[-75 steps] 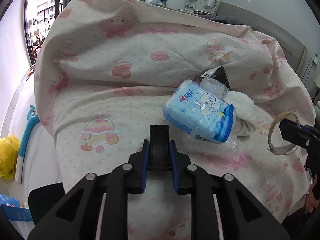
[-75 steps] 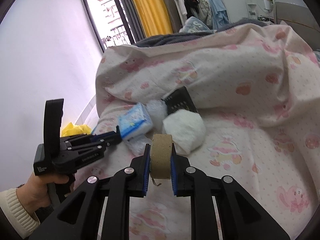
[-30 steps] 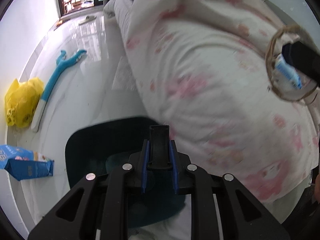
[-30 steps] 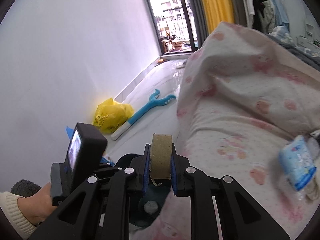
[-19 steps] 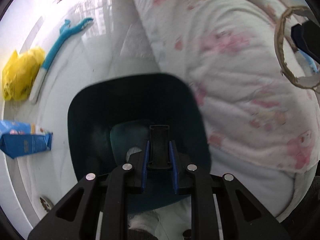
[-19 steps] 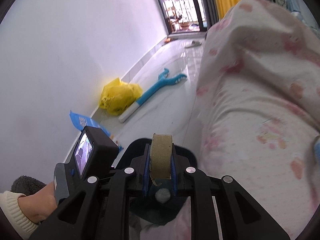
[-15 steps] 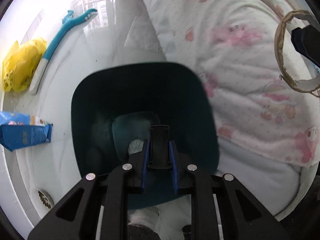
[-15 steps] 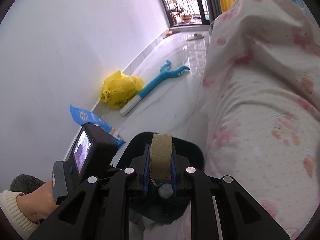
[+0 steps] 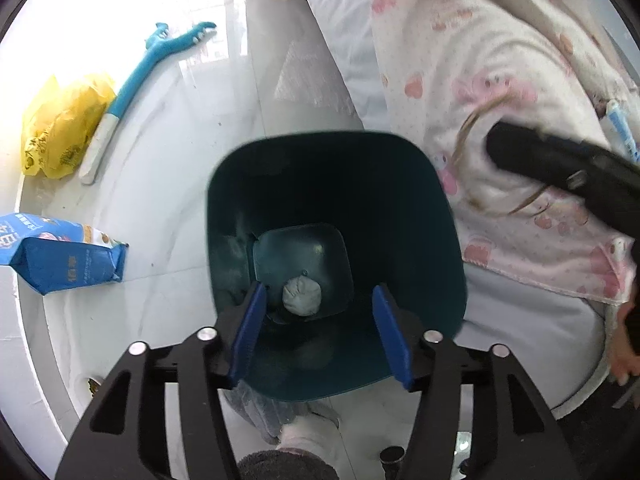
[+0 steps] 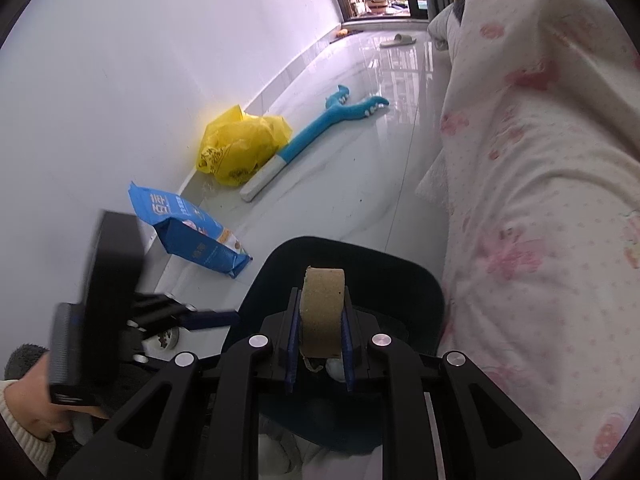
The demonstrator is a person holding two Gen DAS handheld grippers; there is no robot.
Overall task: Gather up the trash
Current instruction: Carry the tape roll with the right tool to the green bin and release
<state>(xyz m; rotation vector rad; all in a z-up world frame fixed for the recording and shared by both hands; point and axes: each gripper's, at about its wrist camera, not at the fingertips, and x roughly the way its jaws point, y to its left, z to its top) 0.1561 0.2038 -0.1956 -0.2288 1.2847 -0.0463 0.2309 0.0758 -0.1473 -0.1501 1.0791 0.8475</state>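
Note:
A dark teal bin (image 9: 400, 208) stands on the white floor beside the bed, directly under my left gripper (image 9: 320, 334). The left jaws are opening, and nothing is pressed between the blue pads. A grey-white crumpled ball (image 9: 302, 294) lies on the bin's bottom. My right gripper (image 10: 321, 300) is shut on a brown cardboard tape roll (image 10: 322, 320), held over the bin's rim (image 10: 400, 276). In the left wrist view the right gripper (image 9: 560, 168) is blurred at the right, over the quilt.
A bed with a pink-print quilt (image 9: 500, 80) runs along the right. On the floor by the white wall lie a yellow plastic bag (image 9: 60, 136), a blue long-handled tool (image 9: 132, 84) and a blue packet (image 9: 60, 256). A slippered foot (image 9: 304, 440) stands by the bin.
My left jaws have gone from shut to open. Both grippers have swung from the bed to above the bin and come lower; the right one still grips the roll.

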